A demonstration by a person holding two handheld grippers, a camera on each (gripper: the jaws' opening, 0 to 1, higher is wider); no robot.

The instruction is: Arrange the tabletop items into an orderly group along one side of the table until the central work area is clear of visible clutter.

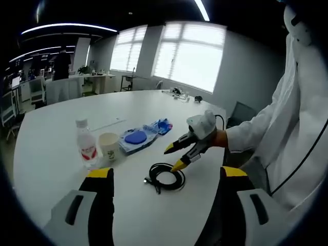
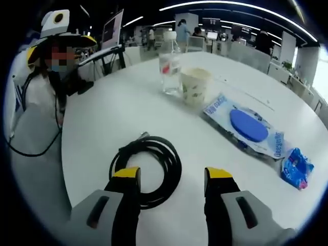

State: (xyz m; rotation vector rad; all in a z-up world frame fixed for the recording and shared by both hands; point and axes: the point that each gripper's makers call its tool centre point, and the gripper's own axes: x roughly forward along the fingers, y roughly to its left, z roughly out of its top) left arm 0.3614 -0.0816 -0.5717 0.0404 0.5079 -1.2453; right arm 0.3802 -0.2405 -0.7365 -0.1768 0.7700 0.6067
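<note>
Nearest in the left gripper view, the left gripper (image 1: 163, 192) hangs over the near edge of a white round table (image 1: 56, 128), its yellow-tipped jaws standing well apart with nothing between them. Just beyond them a coiled black cable (image 1: 166, 177) lies flat on the tabletop. At the cable's right side the right gripper (image 1: 173, 157) comes in, held by a person in a white sleeve (image 1: 266, 128); its jaws are apart, one tip touching or just over the coil's edge. In the right gripper view those jaws spread wide, with part of the coil lying between them and the left jaw over the cable's loop.

Farther on, left of the cable, stand a clear water bottle (image 1: 87, 145) with a red label and a paper cup (image 1: 109, 146), just beside each other. Right of the cup lies a clear packet holding a blue disc (image 1: 135, 138), and beyond it a small blue wrapped packet (image 1: 161, 126).

Far across the table a few small dark items (image 1: 180, 94) sit near the rim. Behind them are bright blinded windows (image 1: 189, 56), grey walls, ceiling strip lights and office desks (image 1: 66, 84) at far left.
</note>
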